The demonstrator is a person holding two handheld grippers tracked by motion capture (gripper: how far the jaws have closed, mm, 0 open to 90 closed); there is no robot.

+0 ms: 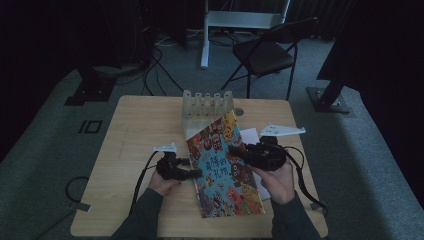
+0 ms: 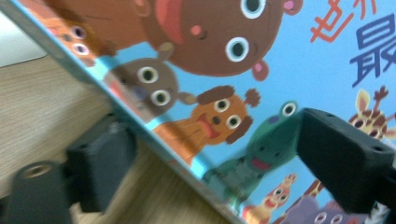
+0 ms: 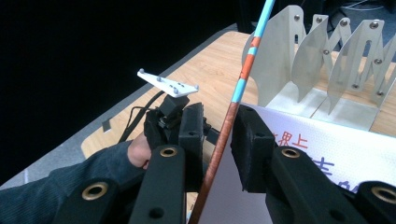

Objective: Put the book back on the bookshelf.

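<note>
A picture book with a bright cover of cartoon animals lies slanted across the middle of the wooden table. My right gripper is at the book's right side. In the right gripper view the cover runs edge-on between my right gripper's jaws, which are shut on it. A white sheet with printed characters lies to the right of the cover. My left gripper is at the book's left edge. Its jaws stand wide open around the book, one under the edge and one over the cover.
A white slotted rack stands at the table's far middle, just behind the book, and appears as the rack in the right gripper view. A black folding chair and cables are on the floor beyond the table.
</note>
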